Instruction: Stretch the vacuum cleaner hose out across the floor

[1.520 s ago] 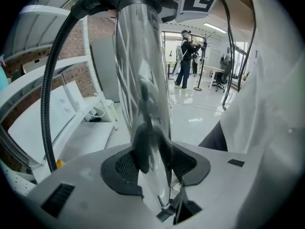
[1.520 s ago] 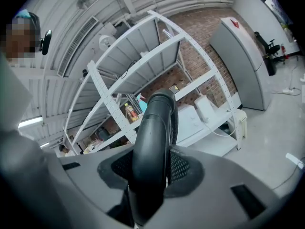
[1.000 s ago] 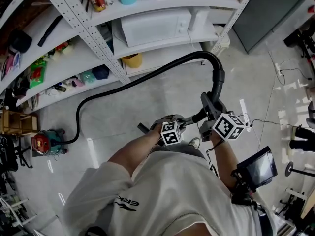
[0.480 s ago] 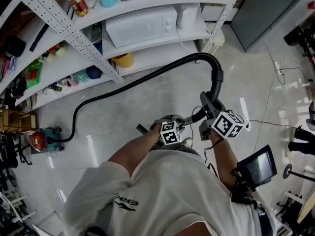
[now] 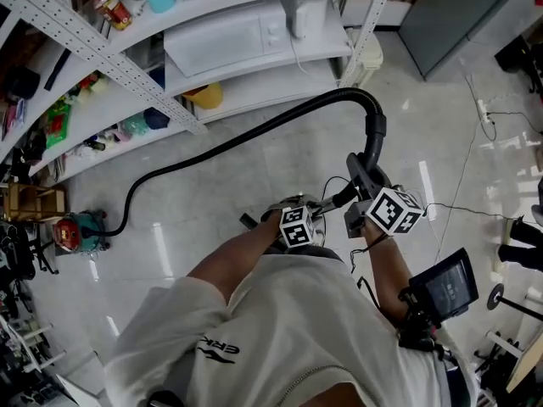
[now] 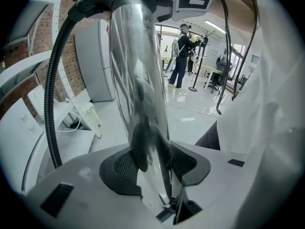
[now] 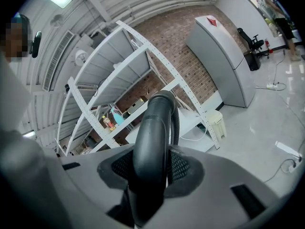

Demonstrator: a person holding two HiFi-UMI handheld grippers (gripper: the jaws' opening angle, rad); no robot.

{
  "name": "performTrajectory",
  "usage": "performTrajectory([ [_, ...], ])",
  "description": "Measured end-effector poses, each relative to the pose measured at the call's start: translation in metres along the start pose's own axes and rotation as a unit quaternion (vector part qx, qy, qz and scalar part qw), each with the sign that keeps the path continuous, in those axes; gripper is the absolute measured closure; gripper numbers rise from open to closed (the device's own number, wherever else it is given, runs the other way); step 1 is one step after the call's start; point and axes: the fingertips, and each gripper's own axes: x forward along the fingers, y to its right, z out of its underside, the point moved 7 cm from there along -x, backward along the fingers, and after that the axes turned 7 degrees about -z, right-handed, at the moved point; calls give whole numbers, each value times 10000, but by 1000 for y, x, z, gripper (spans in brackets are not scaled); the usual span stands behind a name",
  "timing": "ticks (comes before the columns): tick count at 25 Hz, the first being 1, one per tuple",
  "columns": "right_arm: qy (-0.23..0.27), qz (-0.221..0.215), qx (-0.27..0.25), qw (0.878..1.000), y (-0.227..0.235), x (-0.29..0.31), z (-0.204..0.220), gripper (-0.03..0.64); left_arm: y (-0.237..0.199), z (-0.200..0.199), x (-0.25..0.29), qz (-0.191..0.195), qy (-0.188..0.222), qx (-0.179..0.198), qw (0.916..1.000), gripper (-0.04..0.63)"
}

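"Where's the hose lying?"

"I've got the hose (image 5: 229, 147) running along the floor in front of the shelving unit (image 5: 127, 66). It starts at the vacuum cleaner (image 5: 78, 232), which sits on the floor by the unit's left end. Near the unit's right post it lifts off the floor, arches over and drops into the black handle pipe (image 7: 151, 128) close to me."

"And your grippers?"

"My right gripper (image 7: 151, 168) is clamped on that black handle pipe, both pads tight against it, and it faces the shelving unit. My left gripper (image 6: 152, 163) pinches the clear tube (image 6: 138, 75), a pad pressed on each side. It's just beside the right one, a little farther from the unit."
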Motion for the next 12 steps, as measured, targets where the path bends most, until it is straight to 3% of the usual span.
performTrajectory([
  [12,49,73,-32,10000,55,-40,-42,477,10,-69,48,36,58,43,10000,440],
])
